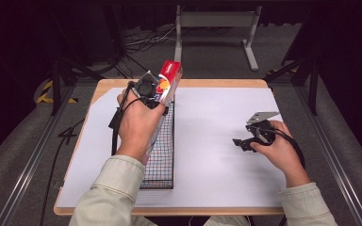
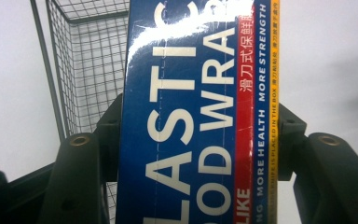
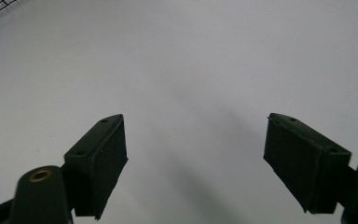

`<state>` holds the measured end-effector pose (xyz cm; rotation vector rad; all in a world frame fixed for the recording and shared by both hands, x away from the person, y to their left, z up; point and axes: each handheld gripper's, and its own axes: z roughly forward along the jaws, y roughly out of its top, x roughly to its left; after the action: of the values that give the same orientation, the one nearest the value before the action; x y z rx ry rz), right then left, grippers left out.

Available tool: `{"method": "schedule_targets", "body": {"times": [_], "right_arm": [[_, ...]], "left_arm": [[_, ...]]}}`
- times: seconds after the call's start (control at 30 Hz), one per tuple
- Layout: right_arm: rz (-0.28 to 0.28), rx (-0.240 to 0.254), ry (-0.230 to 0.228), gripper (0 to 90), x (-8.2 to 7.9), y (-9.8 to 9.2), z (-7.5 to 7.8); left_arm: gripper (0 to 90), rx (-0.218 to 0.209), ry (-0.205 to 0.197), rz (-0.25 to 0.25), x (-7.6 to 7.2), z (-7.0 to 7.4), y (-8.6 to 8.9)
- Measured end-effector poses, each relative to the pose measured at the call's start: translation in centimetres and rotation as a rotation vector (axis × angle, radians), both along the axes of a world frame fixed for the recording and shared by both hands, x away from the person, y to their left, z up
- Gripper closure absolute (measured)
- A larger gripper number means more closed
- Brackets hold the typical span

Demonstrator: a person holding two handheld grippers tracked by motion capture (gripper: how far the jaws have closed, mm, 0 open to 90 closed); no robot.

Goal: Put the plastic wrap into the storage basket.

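the left gripper (image 1: 159, 94) pinches the plastic wrap box (image 2: 196, 116) across its sides, holding it tilted above the far end of the wire basket (image 1: 162, 155). best to line the box up with the long basket before lowering. the right gripper (image 3: 196, 163) rests spread and empty, well to the right.

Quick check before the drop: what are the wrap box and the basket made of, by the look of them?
Wrap box: likely printed cardboard with a glossy finish; glare streaks cross its blue face and a perforation line runs down it. Basket: thin dark wire mesh, probably coated metal; the open grid shows the white sheet through it.
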<state>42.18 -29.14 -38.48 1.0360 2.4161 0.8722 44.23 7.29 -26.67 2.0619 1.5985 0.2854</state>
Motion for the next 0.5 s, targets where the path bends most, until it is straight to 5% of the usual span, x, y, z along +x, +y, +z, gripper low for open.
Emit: {"method": "schedule_targets", "body": {"times": [0.17, 0.3, 0.43, 0.5], "right_arm": [[-0.020, 0.016, 0.001, 21.6, -0.2, -0.4, 0.2], [-0.025, 0.024, -0.006, 21.7, -0.2, -0.6, 0.3], [-0.029, 0.030, -0.007, 21.6, -0.2, -0.7, 0.4], [-0.029, 0.037, -0.009, 21.6, -0.3, -0.8, 0.5]], "left_arm": [[40.7, -0.027, -0.006, 0.045, 0.2, -0.2, 0.2], [40.7, 0.032, -0.033, 0.062, 0.2, -1.0, -0.4], [40.6, -0.013, 0.004, 0.111, 0.6, -1.8, 0.0], [40.5, 0.014, -0.005, 0.137, 0.6, -2.3, 0.1]]}}
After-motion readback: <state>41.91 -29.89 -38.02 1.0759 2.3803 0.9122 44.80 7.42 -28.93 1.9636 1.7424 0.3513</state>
